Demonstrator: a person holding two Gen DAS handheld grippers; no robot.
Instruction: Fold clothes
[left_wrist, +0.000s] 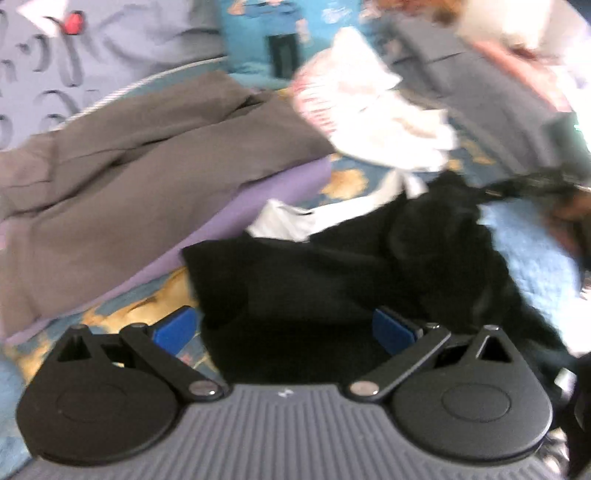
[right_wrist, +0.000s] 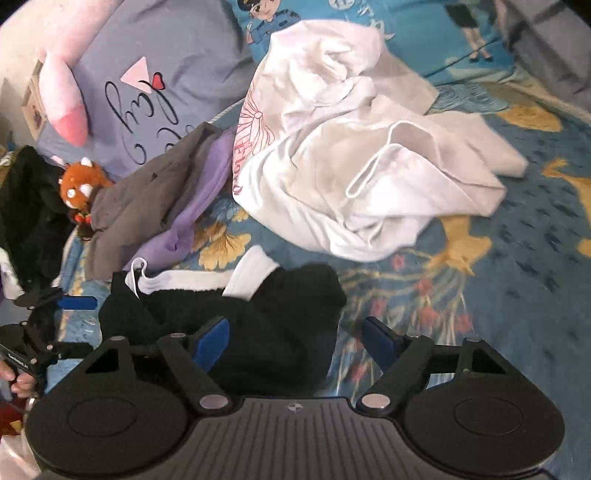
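Black garment lay bunched on the bedspread, near the white and grey clothes. Left gripper and right gripper stood wide open, empty. Risk: pinching several bunched layers would skew a fold.

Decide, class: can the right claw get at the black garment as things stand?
Probably yes. The right claw is open, the black garment lies right before it, one finger already over the cloth, nothing between.
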